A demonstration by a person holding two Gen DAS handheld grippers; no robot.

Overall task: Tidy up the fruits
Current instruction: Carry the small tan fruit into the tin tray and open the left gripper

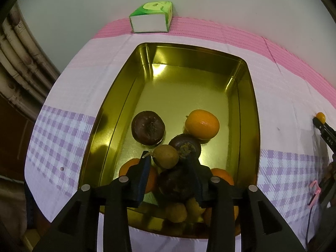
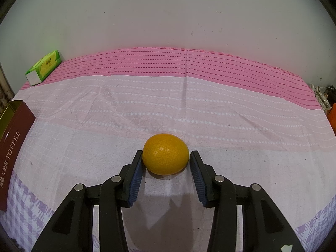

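A gold tin (image 1: 255,126) on the checked cloth holds several fruits: two oranges (image 1: 202,126), dark purple fruits (image 1: 148,127) and small yellow ones near its front wall. My left gripper (image 1: 168,157) hangs over that front pile, open. A brown kiwi (image 1: 166,156) lies between its fingertips on top of a dark fruit (image 1: 176,185), with a gap at the left pad. My right gripper (image 2: 166,152) is shut on a single orange (image 2: 165,159) that rests on the cloth; it also shows at the right edge of the left wrist view (image 1: 319,121).
A green tissue pack (image 1: 151,16) sits at the back against the wall. The tin's brown side (image 2: 12,126), lettered TOFFEE, stands left of the right gripper. Pipes (image 1: 19,63) run past the table's left edge. Small clutter (image 2: 323,100) lies off the far right corner.
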